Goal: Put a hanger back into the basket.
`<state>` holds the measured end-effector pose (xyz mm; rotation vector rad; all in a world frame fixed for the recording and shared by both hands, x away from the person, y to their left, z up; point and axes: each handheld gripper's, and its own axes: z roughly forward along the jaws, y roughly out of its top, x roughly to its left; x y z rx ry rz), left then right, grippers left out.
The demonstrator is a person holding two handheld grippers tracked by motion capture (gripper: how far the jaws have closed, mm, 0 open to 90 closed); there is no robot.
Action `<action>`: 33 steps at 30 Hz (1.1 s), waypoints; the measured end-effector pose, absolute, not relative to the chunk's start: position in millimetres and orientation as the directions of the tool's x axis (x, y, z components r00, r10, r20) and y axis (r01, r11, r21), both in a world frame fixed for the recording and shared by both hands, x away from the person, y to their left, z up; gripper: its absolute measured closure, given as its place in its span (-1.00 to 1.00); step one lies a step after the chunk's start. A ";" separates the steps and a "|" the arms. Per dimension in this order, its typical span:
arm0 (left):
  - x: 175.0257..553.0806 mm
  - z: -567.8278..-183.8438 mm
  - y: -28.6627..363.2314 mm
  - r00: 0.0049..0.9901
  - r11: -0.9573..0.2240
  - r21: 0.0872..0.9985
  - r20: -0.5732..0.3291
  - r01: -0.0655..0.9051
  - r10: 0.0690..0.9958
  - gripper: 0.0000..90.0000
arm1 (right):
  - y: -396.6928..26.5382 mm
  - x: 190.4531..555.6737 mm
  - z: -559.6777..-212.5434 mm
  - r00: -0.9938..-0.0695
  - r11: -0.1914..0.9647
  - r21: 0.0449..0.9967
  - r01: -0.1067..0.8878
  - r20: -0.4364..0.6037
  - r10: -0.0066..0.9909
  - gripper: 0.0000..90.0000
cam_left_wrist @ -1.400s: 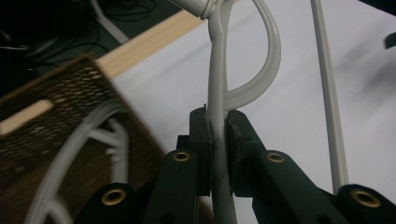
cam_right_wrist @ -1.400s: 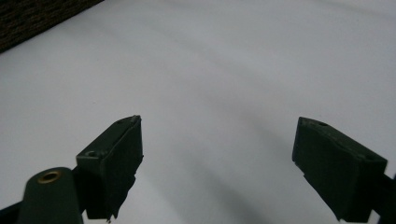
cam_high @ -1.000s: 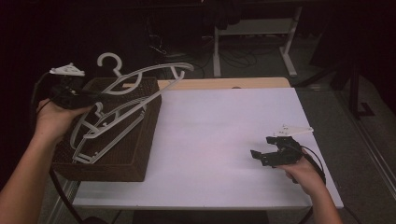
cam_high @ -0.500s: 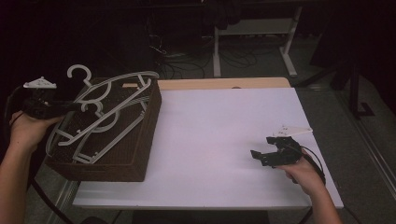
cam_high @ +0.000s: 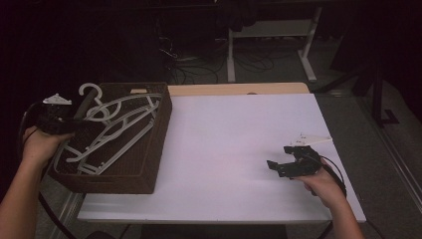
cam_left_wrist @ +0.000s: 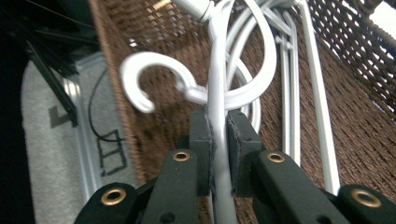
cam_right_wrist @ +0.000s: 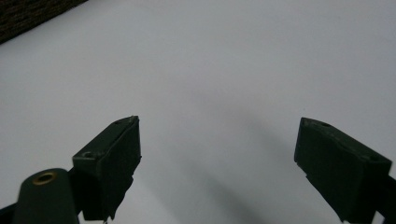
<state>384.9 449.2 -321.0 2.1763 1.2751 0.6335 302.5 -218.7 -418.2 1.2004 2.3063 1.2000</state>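
Note:
A white plastic hanger (cam_high: 124,117) lies slanted in a brown wicker basket (cam_high: 159,139) at the table's left edge, on top of other white hangers. Its hook (cam_high: 91,92) sticks up over the basket's far-left rim. My left gripper (cam_high: 74,122) is at that rim, shut on the hanger's neck. In the left gripper view the pads (cam_left_wrist: 201,140) pinch the white neck (cam_left_wrist: 217,70) just below the hook (cam_left_wrist: 140,79). My right gripper (cam_high: 278,168) rests low over the white table (cam_high: 234,129) at the near right, open, with nothing between its fingers (cam_right_wrist: 112,163).
A strip of bare wood (cam_high: 239,88) runs along the table's far edge. Desk legs and cables (cam_high: 234,55) stand on the dark floor beyond. In the right gripper view a basket corner (cam_right_wrist: 28,14) sits at top left.
My left hand has moved left and down with the hanger, which now lies lower in the basket. The right hand has stayed put.

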 end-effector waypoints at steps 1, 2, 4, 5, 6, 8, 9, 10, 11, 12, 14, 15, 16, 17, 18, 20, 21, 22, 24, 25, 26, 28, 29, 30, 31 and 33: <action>386.3 -324.0 447.8 0.442 -0.411 0.648 0.125 0.642 0.888 0.82 | -218.5 302.3 -418.1 -0.617 0.312 0.777 0.547 0.123 0.777 -0.68; 387.5 -327.5 446.6 0.441 -0.414 0.640 0.129 0.647 0.888 0.82 | -218.3 302.0 -417.9 -0.617 0.312 0.778 0.546 0.122 0.777 -0.68; 389.1 -332.8 447.5 0.454 -0.398 0.636 0.082 0.661 0.887 0.80 | -218.3 301.8 -417.5 -0.618 0.311 0.779 0.545 0.122 0.777 -0.68; 389.5 -335.7 447.2 0.462 -0.392 0.632 0.060 0.668 0.885 0.65 | -218.5 301.8 -417.2 -0.618 0.311 0.779 0.544 0.122 0.777 -0.68; 388.8 -337.8 445.8 0.461 -0.397 0.634 0.071 0.664 0.885 0.45 | -218.6 301.8 -416.9 -0.618 0.310 0.780 0.543 0.122 0.776 -0.68; 388.1 -338.3 445.5 0.458 -0.383 0.641 0.054 0.665 0.887 0.25 | -219.0 301.8 -416.1 -0.619 0.310 0.782 0.541 0.121 0.776 -0.68; 387.2 -337.7 445.0 0.459 -0.372 0.652 0.041 0.661 0.888 0.18 | -219.2 301.7 -415.5 -0.620 0.310 0.782 0.540 0.121 0.775 -0.68; 386.1 -336.6 444.2 0.459 -0.364 0.663 0.034 0.654 0.888 0.11 | -219.2 301.6 -414.9 -0.620 0.309 0.784 0.538 0.120 0.775 -0.68; 384.9 -335.2 442.9 0.463 -0.355 0.672 0.020 0.650 0.886 0.06 | -219.0 301.3 -414.2 -0.620 0.308 0.785 0.538 0.122 0.775 -0.68; 383.5 -333.4 441.2 0.473 -0.344 0.684 -0.001 0.643 0.881 -0.01 | -218.7 301.3 -413.4 -0.621 0.307 0.787 0.535 0.120 0.774 -0.68; 380.0 -330.0 435.7 0.499 -0.317 0.715 -0.052 0.623 0.865 -0.09 | -218.1 300.9 -411.0 -0.625 0.308 0.790 0.530 0.118 0.772 -0.68; 378.0 -328.2 431.6 0.517 -0.308 0.730 -0.072 0.610 0.853 -0.12 | -217.8 300.7 -409.5 -0.626 0.307 0.793 0.526 0.117 0.771 -0.68; 378.0 -328.2 431.6 0.517 -0.308 0.730 -0.072 0.610 0.853 -0.16 | -217.8 300.7 -409.5 -0.626 0.307 0.793 0.526 0.117 0.771 -0.68; 371.2 -322.9 416.3 0.570 -0.287 0.769 -0.121 0.571 0.812 -0.22 | -216.8 300.2 -403.8 -0.632 0.302 0.801 0.516 0.118 0.766 -0.68; 368.9 -321.4 410.7 0.589 -0.278 0.784 -0.133 0.554 0.797 -0.24 | -216.5 300.0 -401.9 -0.634 0.301 0.804 0.512 0.118 0.764 -0.68; 364.7 -318.9 399.0 0.622 -0.267 0.806 -0.153 0.528 0.768 -0.29 | -216.0 299.7 -397.9 -0.638 0.298 0.810 0.504 0.117 0.761 -0.68; 362.8 -318.4 392.4 0.638 -0.262 0.816 -0.160 0.515 0.753 -0.32 | -215.6 299.6 -395.9 -0.639 0.298 0.812 0.502 0.116 0.761 -0.68; 360.8 -317.9 385.9 0.653 -0.264 0.823 -0.162 0.503 0.740 -0.34 | -215.4 299.5 -393.8 -0.640 0.297 0.814 0.499 0.115 0.760 -0.68; 356.8 -317.4 372.3 0.683 -0.277 0.833 -0.155 0.478 0.713 -0.38 | -215.1 299.3 -389.4 -0.640 0.292 0.820 0.492 0.114 0.760 -0.68; 354.6 -317.4 365.8 0.698 -0.280 0.839 -0.153 0.466 0.700 -0.41 | -215.0 299.1 -387.0 -0.641 0.287 0.825 0.488 0.115 0.759 -0.68; 352.6 -317.3 359.4 0.710 -0.284 0.843 -0.154 0.457 0.687 -0.43 | -214.9 299.0 -384.6 -0.642 0.284 0.828 0.484 0.115 0.758 -0.69; 348.9 -317.1 347.1 0.732 -0.299 0.848 -0.144 0.438 0.665 -0.49 | -214.2 298.5 -379.3 -0.647 0.286 0.832 0.475 0.110 0.754 -0.70; 346.8 -317.0 341.5 0.744 -0.306 0.851 -0.139 0.428 0.654 -0.52 | -213.7 298.4 -376.7 -0.652 0.290 0.834 0.470 0.106 0.751 -0.71; 344.6 -316.9 335.8 0.755 -0.310 0.854 -0.137 0.418 0.641 -0.55 | -212.9 298.0 -373.9 -0.654 0.293 0.835 0.466 0.102 0.750 -0.71; 342.4 -316.7 330.8 0.766 -0.311 0.859 -0.135 0.407 0.628 -0.58 | -212.1 297.6 -371.1 -0.658 0.296 0.836 0.462 0.099 0.746 -0.71; 337.8 -316.9 321.4 0.781 -0.316 0.867 -0.124 0.385 0.612 -0.68 | -210.4 297.2 -365.5 -0.668 0.305 0.840 0.450 0.089 0.739 -0.73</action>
